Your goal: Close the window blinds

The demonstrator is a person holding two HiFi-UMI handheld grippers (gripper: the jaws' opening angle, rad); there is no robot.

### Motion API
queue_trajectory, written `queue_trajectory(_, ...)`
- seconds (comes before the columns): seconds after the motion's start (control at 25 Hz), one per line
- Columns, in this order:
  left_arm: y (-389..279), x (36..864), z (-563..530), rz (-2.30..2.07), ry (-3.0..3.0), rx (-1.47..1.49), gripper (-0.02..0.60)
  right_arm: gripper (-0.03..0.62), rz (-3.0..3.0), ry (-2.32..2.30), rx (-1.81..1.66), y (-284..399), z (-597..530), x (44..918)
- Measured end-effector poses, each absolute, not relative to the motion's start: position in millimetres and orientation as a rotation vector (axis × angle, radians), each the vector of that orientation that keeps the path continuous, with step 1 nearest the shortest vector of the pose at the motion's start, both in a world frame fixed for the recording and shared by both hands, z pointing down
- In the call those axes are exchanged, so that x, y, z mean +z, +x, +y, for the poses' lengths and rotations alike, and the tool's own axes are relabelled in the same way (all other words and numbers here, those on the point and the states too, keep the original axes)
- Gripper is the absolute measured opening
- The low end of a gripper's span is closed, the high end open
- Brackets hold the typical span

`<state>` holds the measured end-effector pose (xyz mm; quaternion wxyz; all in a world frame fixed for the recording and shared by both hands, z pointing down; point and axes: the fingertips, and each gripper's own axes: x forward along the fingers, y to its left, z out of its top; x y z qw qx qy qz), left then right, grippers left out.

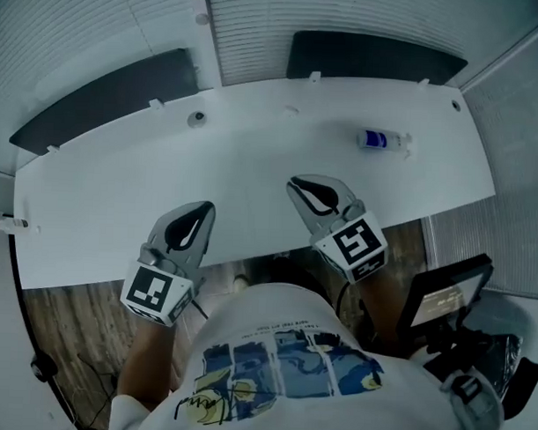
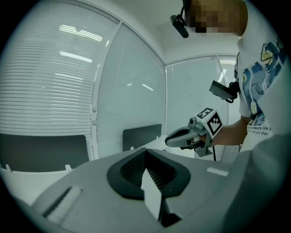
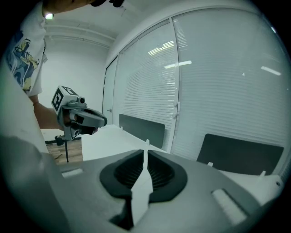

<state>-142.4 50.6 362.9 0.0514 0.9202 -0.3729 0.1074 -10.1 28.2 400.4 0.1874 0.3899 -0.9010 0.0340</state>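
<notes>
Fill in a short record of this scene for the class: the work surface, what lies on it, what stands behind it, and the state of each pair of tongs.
Surface: white desk
On it: one small bottle with a blue label, apparently lying on its side, far right
Behind it: two dark panels, then slatted window blinds
Left tongs: shut, empty, over the desk's near edge
Right tongs: shut, empty, over the desk, nearer the bottle
Touching the blinds: neither pair
</notes>
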Motion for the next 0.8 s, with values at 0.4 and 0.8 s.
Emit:
queue_trajectory(0.4, -165, 366, 99, -1.038, 2.86, 0.339, 0.006, 0.028, -2.499, 1.153, 0.106, -39, 95, 400)
queue_trajectory(0.8, -169, 367, 125, -0.966, 2.896, 0.335, 0.006, 0.028, -2.476, 1.168, 0.078, -53, 132, 397)
